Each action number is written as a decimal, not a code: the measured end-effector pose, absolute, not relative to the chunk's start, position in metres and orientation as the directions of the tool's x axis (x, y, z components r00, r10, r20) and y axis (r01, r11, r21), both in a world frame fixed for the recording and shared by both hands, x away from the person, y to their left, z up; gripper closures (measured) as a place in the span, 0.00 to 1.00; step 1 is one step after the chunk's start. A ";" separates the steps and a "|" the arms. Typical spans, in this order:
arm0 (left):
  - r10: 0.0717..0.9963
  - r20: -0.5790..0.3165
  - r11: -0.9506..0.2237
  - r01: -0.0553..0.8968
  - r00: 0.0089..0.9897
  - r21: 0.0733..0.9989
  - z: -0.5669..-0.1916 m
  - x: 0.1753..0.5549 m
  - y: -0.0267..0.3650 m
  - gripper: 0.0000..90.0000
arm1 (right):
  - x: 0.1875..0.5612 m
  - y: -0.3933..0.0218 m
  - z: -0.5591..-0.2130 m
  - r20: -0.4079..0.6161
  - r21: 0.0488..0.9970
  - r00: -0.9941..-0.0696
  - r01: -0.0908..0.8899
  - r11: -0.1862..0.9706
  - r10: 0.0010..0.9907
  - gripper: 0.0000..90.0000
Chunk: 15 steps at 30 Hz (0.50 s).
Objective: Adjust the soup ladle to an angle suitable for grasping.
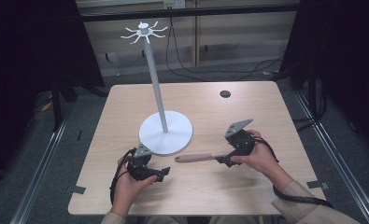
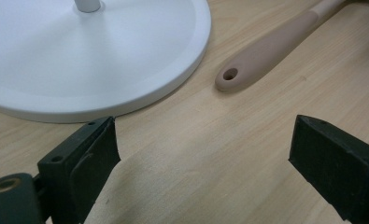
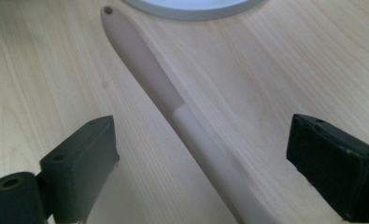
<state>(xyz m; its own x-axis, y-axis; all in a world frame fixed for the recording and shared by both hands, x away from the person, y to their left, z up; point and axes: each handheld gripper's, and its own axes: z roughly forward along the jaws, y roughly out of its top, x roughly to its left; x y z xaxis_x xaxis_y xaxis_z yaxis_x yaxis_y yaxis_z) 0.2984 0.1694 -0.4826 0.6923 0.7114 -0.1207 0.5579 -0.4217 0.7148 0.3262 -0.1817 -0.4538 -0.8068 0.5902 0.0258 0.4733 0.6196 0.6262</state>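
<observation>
The wooden bench (image 1: 247, 121) fills the middle of the high view. At centre stands a white hook stand (image 1: 165, 132), its round base low and its hook crown at upper centre. Just right of the base lies the utensil (image 1: 198, 158), level, with a beige handle, a hanging hole at its tip and a paler neck. It looks light, stiff and smooth; the grippy handle seems the best hold. The right claw (image 1: 222, 161) straddles its neck, jaws apart, not pressing. The left claw (image 1: 164, 173), lower left, gapes empty.
</observation>
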 end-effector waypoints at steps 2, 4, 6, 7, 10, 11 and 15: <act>0.710 -0.128 -0.418 0.560 0.692 0.715 -0.483 0.299 0.170 0.09 | 0.326 -0.177 -0.455 0.008 0.601 -0.815 0.467 0.649 0.579 0.11; 0.711 -0.124 -0.418 0.558 0.692 0.717 -0.483 0.299 0.170 0.09 | 0.328 -0.174 -0.457 0.007 0.591 -0.826 0.457 0.664 0.563 0.12; 0.707 -0.118 -0.427 0.553 0.697 0.715 -0.483 0.299 0.171 0.09 | 0.329 -0.170 -0.458 0.001 0.575 -0.835 0.451 0.683 0.550 0.14; 0.710 -0.117 -0.425 0.554 0.695 0.715 -0.482 0.299 0.171 0.09 | 0.330 -0.168 -0.459 -0.002 0.565 -0.841 0.446 0.694 0.542 0.14; 0.710 -0.124 -0.415 0.555 0.693 0.721 -0.482 0.299 0.171 0.09 | 0.332 -0.164 -0.461 -0.011 0.532 -0.854 0.436 0.726 0.520 0.18; 0.709 -0.127 -0.416 0.557 0.694 0.719 -0.482 0.299 0.171 0.09 | 0.332 -0.163 -0.462 -0.009 0.522 -0.855 0.438 0.732 0.518 0.19; 0.710 -0.132 -0.410 0.558 0.692 0.722 -0.483 0.299 0.171 0.09 | 0.333 -0.160 -0.466 -0.004 0.491 -0.864 0.438 0.753 0.504 0.24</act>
<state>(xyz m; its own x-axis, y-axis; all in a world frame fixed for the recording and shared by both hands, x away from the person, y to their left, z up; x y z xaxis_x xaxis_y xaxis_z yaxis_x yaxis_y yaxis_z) 0.2991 0.1712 -0.4826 0.6920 0.7097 -0.1318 0.5577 -0.4097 0.7219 0.3331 -0.1604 -0.4664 -0.8635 0.5042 -0.0038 0.4377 0.7534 0.4907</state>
